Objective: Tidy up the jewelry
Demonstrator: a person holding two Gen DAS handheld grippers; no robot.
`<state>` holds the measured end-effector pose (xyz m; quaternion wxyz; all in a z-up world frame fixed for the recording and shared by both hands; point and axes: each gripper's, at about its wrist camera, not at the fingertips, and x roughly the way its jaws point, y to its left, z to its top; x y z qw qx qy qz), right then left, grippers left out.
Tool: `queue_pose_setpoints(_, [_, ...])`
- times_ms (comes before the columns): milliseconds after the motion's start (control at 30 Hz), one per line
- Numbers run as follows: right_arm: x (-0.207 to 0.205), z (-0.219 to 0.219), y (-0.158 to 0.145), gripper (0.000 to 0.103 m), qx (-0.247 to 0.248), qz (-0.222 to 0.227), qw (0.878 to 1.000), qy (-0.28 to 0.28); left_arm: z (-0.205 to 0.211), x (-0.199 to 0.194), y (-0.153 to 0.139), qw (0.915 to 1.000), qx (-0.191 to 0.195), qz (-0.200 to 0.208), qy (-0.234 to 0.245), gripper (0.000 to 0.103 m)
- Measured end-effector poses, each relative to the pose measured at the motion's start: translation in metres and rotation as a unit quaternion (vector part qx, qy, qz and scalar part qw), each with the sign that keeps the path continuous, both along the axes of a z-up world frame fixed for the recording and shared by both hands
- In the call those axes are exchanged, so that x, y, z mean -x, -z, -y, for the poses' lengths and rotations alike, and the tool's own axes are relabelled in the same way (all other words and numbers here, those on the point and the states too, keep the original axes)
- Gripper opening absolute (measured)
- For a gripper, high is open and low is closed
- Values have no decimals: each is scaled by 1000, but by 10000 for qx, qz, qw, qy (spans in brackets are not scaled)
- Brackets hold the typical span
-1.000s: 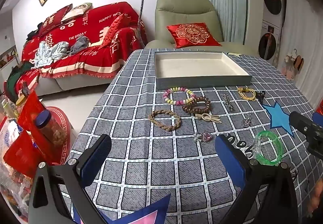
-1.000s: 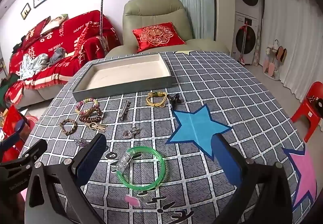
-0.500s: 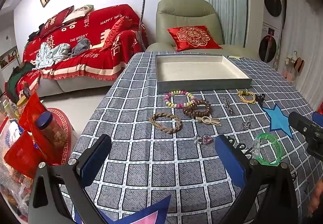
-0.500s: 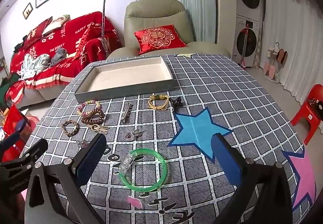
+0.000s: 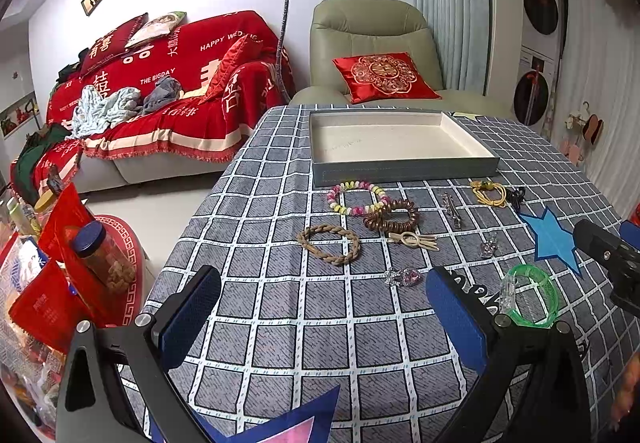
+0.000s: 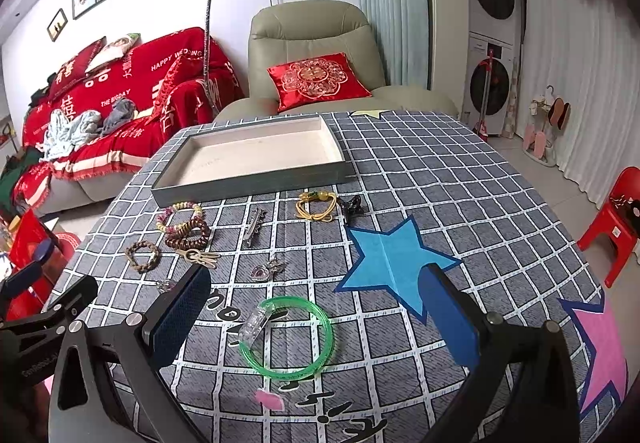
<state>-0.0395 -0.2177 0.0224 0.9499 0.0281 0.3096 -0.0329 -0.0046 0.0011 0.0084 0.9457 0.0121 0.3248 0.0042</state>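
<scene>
Both my grippers, left and right, hover with fingers spread, holding nothing. I'd take the bangle near the table's front edge first, pinching its rim, probably beside the clear clasp. Beyond lie a pendant, bracelets, then the empty tray mid-table.

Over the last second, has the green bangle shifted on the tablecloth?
No. The green bangle lies in the same spot beside the blue star; only the camera view drifted.
</scene>
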Motion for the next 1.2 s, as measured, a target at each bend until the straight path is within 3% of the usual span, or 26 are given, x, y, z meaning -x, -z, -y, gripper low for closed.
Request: queue_pose_setpoints(1200, [0, -2, 0, 103, -40, 87, 9999, -59, -9, 5, -6, 9995, 140, 252, -109, 103])
